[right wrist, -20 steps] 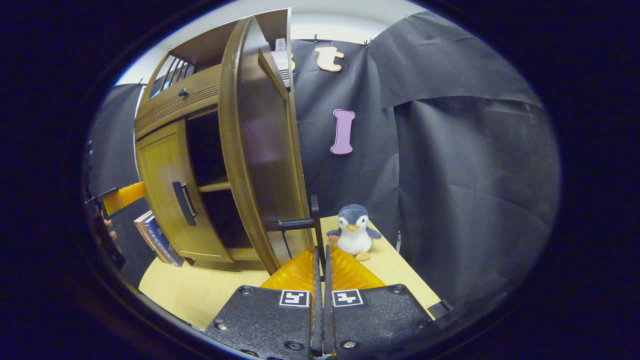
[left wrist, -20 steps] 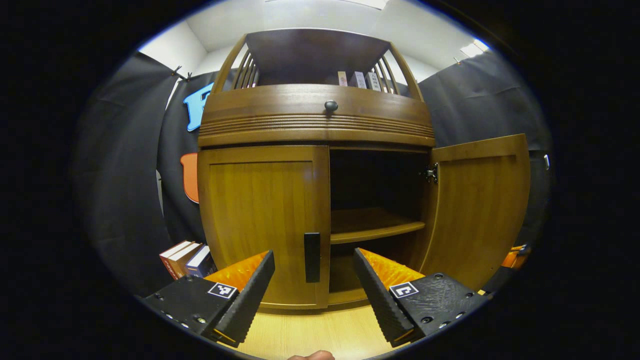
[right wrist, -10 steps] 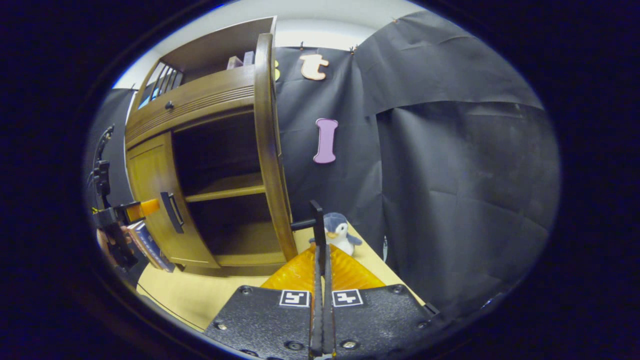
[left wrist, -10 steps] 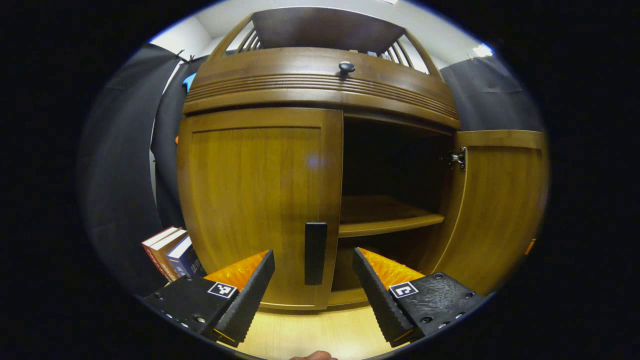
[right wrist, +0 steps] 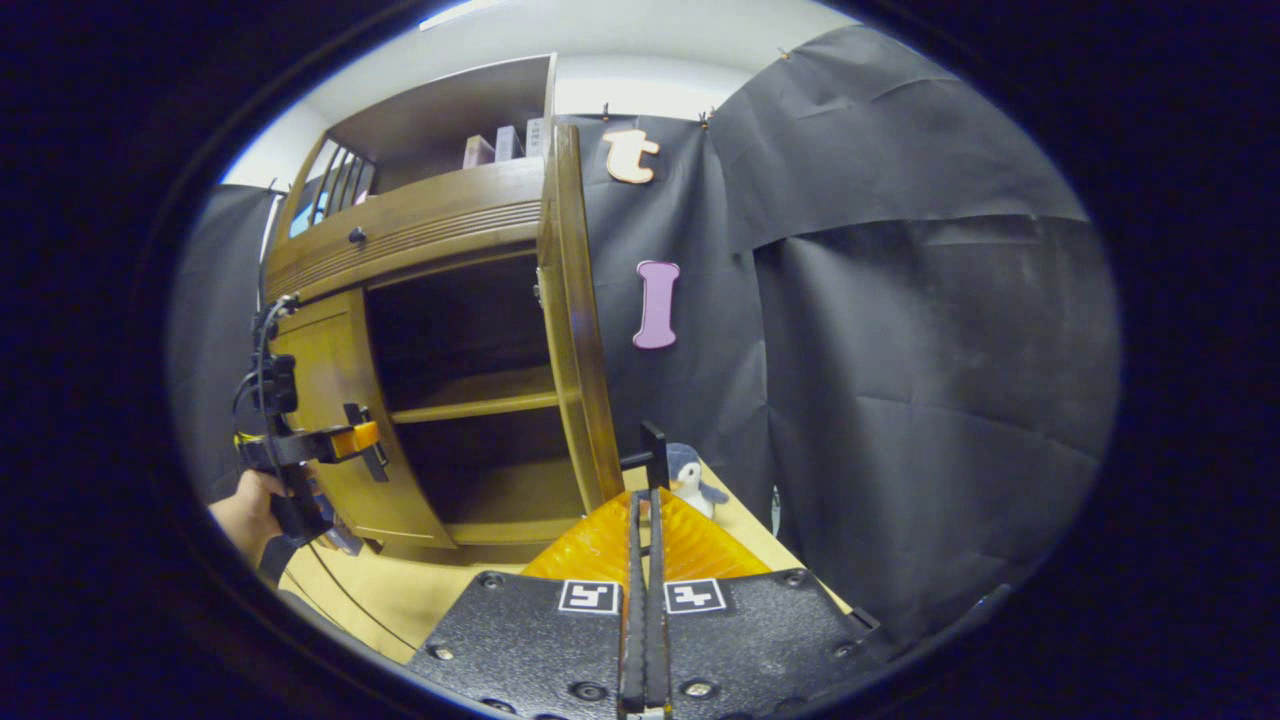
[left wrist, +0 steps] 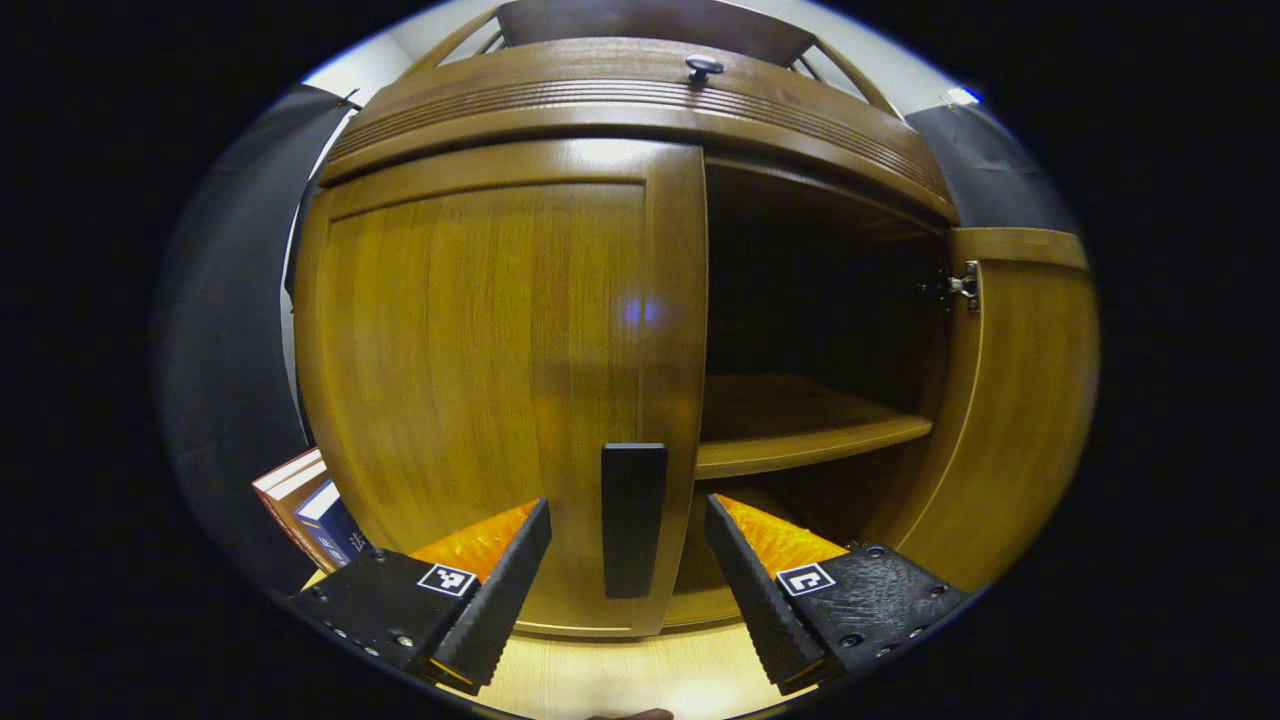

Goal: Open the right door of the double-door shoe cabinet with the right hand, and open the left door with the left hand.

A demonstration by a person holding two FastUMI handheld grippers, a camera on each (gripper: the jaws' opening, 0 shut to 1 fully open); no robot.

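Right door (left wrist: 1010, 400) swung wide open — left door (left wrist: 480, 380) shut, wooden.

A staged recording booth set up to look like a home. Black cloth (right wrist: 900, 300) hangs as walls on all sides, pinned along the top, with a plain white wall and ceiling above it. A wooden shoe cabinet (left wrist: 500, 330) stands on a pale wood tabletop (right wrist: 400, 590). Homely props sit around it: books (left wrist: 310, 495) leaning beside the cabinet, a small plush toy, probably a penguin (right wrist: 690, 480), and what look like books (right wrist: 495, 147) on the cabinet's upper shelf.
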